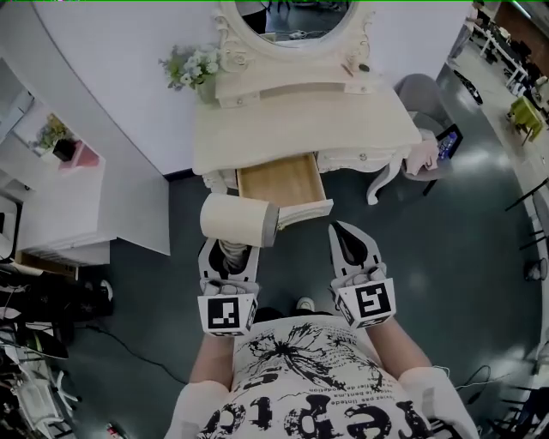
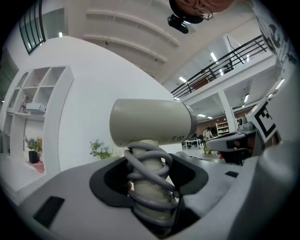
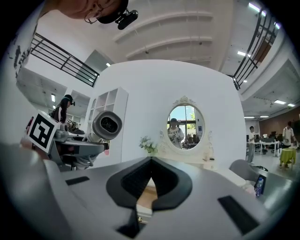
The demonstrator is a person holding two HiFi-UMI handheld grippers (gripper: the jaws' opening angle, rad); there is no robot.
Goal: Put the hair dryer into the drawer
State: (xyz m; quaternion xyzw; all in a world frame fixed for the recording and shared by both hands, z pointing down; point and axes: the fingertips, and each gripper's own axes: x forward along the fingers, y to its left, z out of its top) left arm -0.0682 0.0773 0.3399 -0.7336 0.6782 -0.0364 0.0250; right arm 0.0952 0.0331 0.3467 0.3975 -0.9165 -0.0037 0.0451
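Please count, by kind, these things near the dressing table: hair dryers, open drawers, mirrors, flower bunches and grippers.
hair dryer: 1
open drawer: 1
mirror: 1
flower bunch: 1
grippers: 2 (left gripper, right gripper)
Total: 6

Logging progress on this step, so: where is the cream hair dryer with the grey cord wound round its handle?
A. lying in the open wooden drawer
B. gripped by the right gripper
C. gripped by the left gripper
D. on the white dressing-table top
C: the jaws of the left gripper clamp the cream hair dryer by its cord-wrapped handle, and the open wooden drawer shows only bare wood.
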